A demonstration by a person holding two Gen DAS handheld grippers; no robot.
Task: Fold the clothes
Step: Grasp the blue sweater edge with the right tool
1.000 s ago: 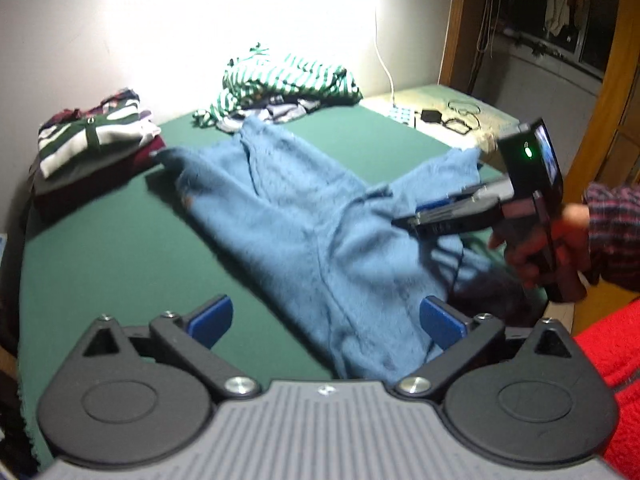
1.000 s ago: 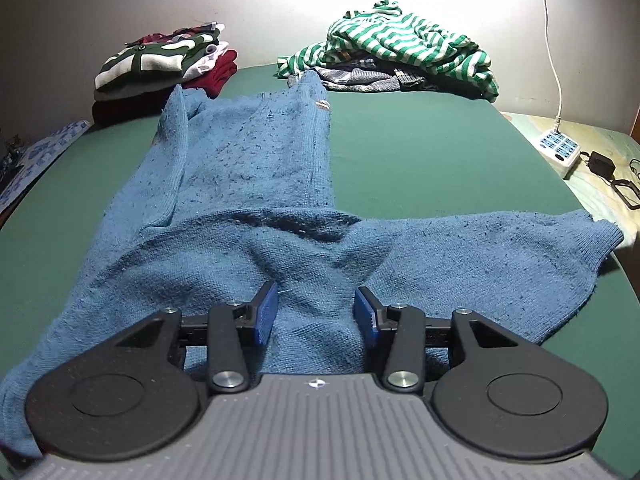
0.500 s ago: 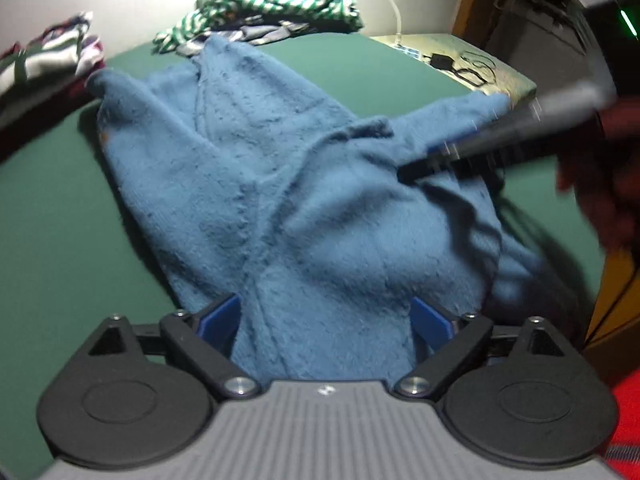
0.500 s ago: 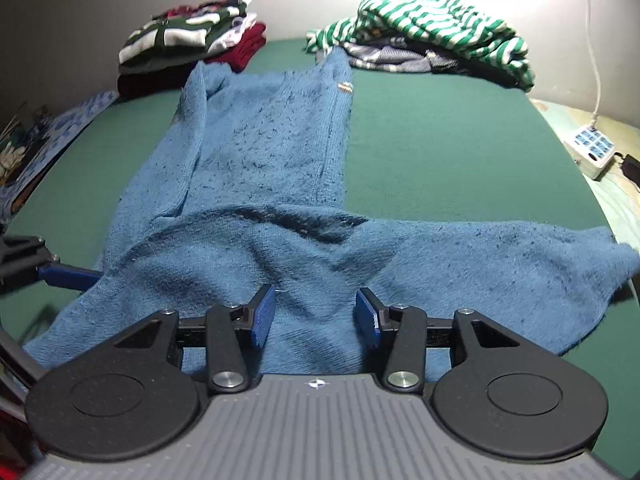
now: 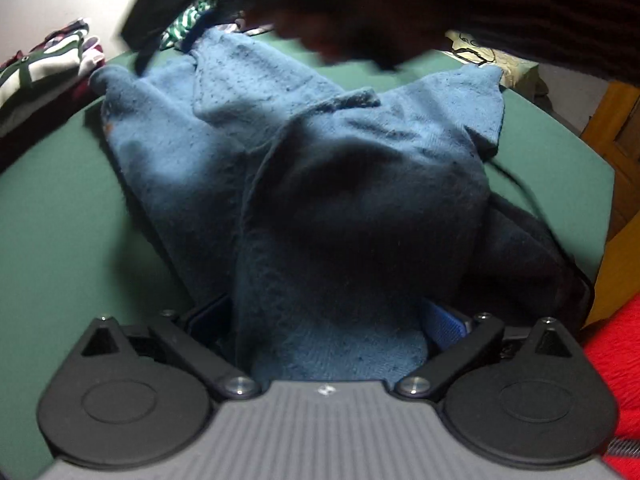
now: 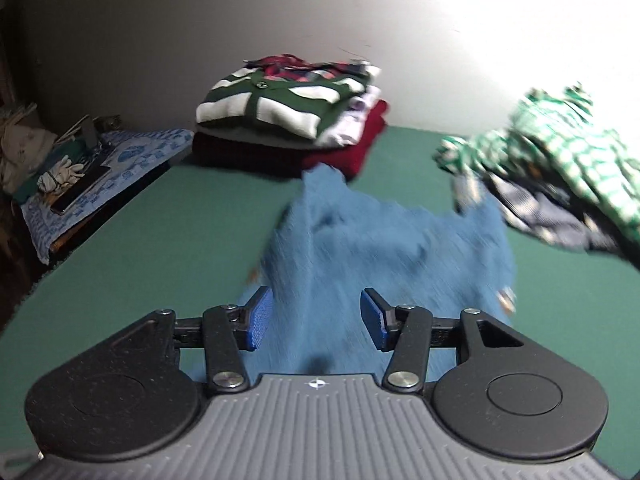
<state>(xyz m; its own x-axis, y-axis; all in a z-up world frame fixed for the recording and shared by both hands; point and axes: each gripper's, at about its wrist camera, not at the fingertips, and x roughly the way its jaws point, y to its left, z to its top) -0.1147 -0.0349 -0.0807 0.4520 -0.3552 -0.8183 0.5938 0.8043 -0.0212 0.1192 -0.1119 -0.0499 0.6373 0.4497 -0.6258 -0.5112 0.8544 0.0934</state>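
Blue knit sweater (image 5: 320, 200) lies bunched mid green table (image 5: 60, 216). Left gripper (image 5: 328, 320) spread wide w/ cloth betw. fingers, not pinched; right gripper (image 6: 316, 320) likewise agape. Risk: closing on one layer only, so fold drags crooked.

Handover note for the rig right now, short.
Left claw: wide open, blue sweater bunched between its fingers, not clamped.
Right claw: open, over the sweater, view blurred.
Sweater lies rumpled on the green table, not yet folded.
Folded stack at the far edge; unfolded striped pile to its right.
Left: fold the sweater, stack it, then the pile.
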